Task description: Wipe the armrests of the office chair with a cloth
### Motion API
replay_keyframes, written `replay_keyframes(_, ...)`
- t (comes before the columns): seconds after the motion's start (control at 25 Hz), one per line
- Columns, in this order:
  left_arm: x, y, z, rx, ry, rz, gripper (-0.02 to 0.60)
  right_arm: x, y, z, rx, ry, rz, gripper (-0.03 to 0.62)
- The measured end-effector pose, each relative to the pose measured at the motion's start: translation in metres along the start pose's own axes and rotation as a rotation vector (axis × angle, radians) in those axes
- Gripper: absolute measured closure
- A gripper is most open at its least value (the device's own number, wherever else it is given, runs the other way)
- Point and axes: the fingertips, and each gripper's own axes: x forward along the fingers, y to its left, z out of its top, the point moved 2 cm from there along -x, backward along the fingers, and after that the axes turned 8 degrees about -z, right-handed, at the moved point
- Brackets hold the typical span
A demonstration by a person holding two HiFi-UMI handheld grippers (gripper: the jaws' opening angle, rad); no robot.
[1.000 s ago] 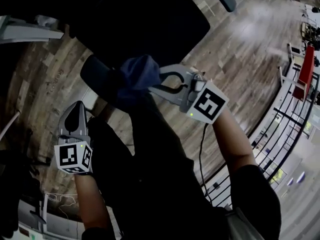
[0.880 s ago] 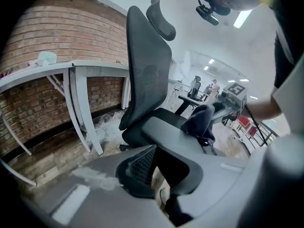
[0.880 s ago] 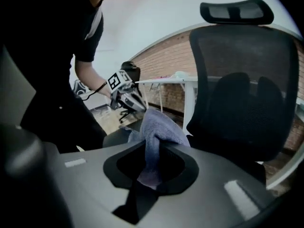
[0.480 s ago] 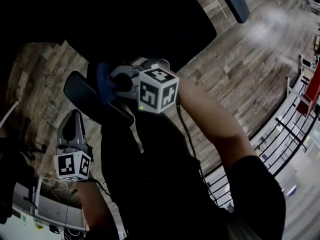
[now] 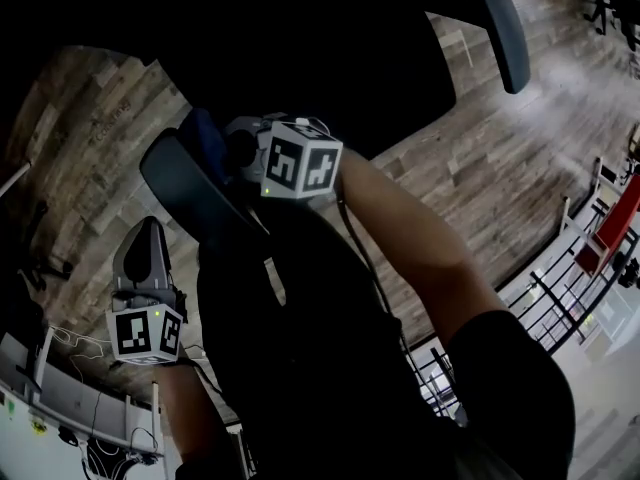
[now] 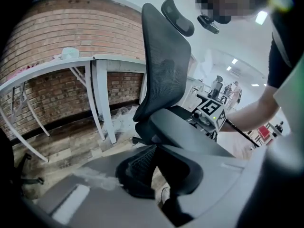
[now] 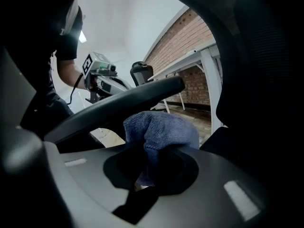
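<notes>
The right gripper's jaws clamp a bunched blue knit cloth against the smooth, dark, elongated armrest. At seven o'clock from it, the left gripper's jaws are together and empty.

The blue knitted cloth is bunched into a soft lump, pinched between the jaws of the right gripper. It touches the side of the long, dark padded armrest near one end. The black mesh-backed office chair stands upright, with its second armrest across the seat.
</notes>
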Motion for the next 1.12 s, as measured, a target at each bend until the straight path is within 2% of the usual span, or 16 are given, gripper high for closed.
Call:
replay_keyframes(0.16, -0.003, -0.004, -0.008, -0.044, -0.015, 0.034, 0.575, 0.012, -0.017, -0.017, 0.018, 0.065, -0.038, 0.531)
replay_keyframes(0.36, -0.012, -0.009, -0.024, -0.076, -0.016, 0.073, 0.575, 0.033, -0.035, -0.047, 0.106, 0.161, -0.113, 0.531)
replay_keyframes(0.48, -0.017, -0.011, -0.036, -0.098, -0.014, 0.083, 0.575, 0.039, -0.041, -0.054, 0.122, 0.186, -0.150, 0.531)
replay_keyframes(0.6, -0.019, -0.011, -0.045, -0.114, -0.014, 0.083, 0.575, 0.040, -0.045, -0.054, 0.155, 0.177, -0.187, 0.533)
replay_keyframes(0.76, -0.025, -0.015, -0.049, -0.119, -0.038, 0.080, 0.575, 0.032, -0.034, -0.054, 0.227, 0.151, -0.170, 0.534)
replay_keyframes(0.96, -0.040, -0.028, -0.040, -0.102, -0.103, 0.059, 0.575, 0.001, 0.009, -0.033, 0.244, 0.088, -0.108, 0.534)
replay_keyframes(1.04, -0.049, -0.038, -0.032, -0.084, -0.134, 0.054, 0.575, -0.015, 0.026, -0.026, 0.244, 0.058, -0.115, 0.534)
replay_keyframes(1.12, -0.060, -0.052, -0.023, -0.062, -0.159, 0.043, 0.575, -0.035, 0.036, -0.025, 0.292, 0.024, -0.153, 0.536)
